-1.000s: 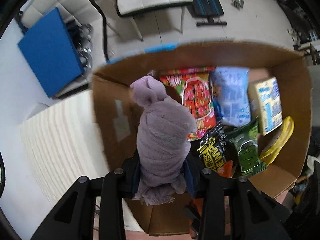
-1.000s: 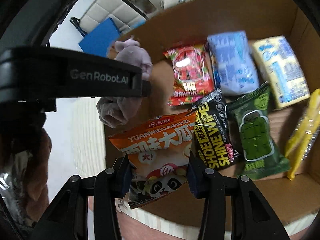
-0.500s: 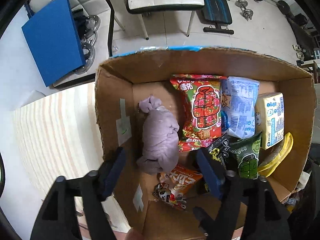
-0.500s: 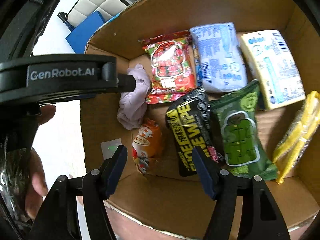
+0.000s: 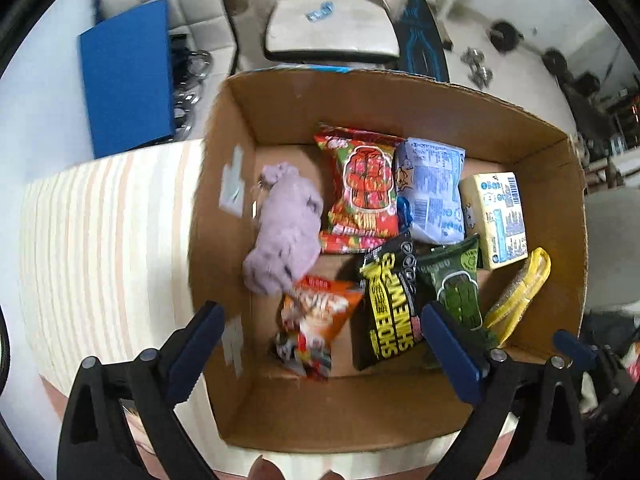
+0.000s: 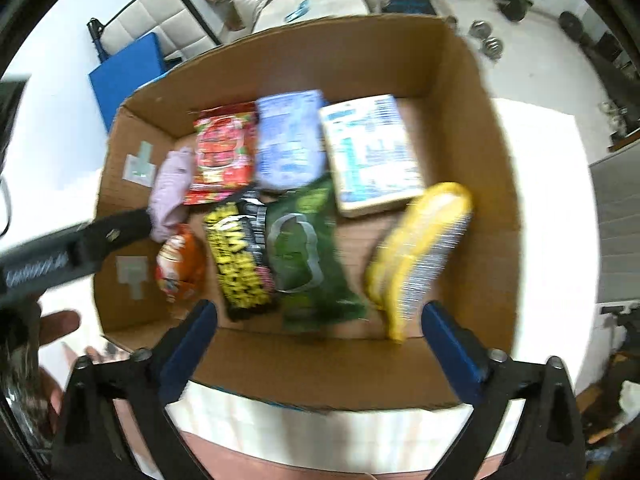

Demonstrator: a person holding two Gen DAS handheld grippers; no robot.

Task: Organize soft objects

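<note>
A cardboard box sits on a pale striped surface, packed with soft goods and seen from above its near wall. The left gripper hangs over the box with its blue-padded fingers spread wide, holding nothing; the right gripper is likewise splayed apart and empty. Inside, a lilac plush toy lies against the left wall, touching a red snack bag beside it — an orange snack bag rests just below the toy. Along the far side run a pale blue packet and a yellow-white pack. Nearer the front lie a black shoe-wipe pack, a green pouch and a yellow item at the right wall. The right wrist view is blurred.
</note>
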